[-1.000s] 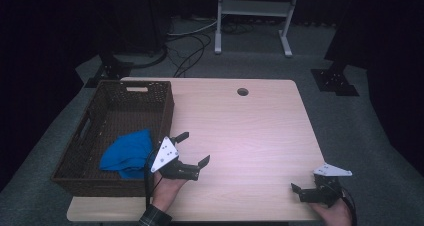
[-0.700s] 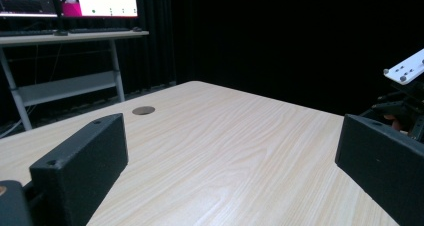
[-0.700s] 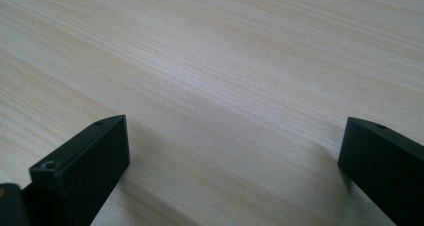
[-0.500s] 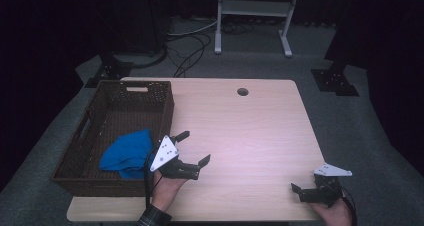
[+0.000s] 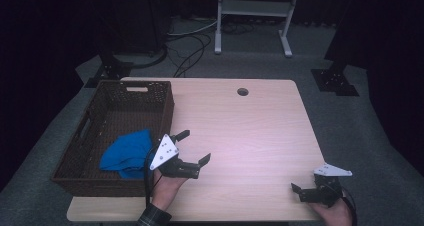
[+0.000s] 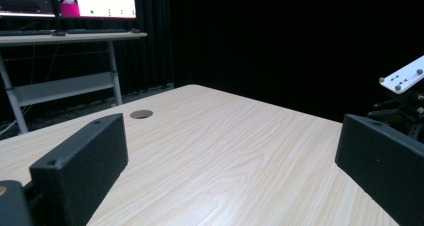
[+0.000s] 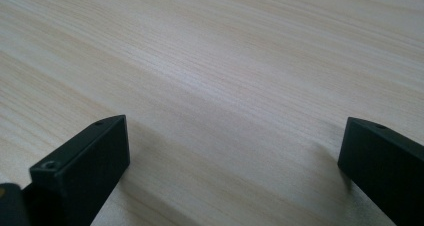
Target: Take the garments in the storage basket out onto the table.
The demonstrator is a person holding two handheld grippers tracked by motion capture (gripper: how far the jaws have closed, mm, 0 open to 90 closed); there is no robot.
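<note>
Tools unmoved: left tool (image 5: 195,147) beside basket (image 5: 120,117) and right tool (image 5: 298,191) stay wide.

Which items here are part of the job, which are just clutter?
Job: left gripper, open; right gripper, open; blue cloth in the wicker basket.
Lying about: table's round hole; metal stand; floor cables.

Almost nothing has changed over the last second. My left gripper (image 5: 194,147) has barely drifted, a touch toward 9 o'clock on the table (image 5: 260,136), just beside the basket (image 5: 90,136) that holds the blue cloth (image 5: 125,153). Its jaws stand as wide apart as before. My right gripper (image 5: 299,191) shows no shift I can make out.
</note>
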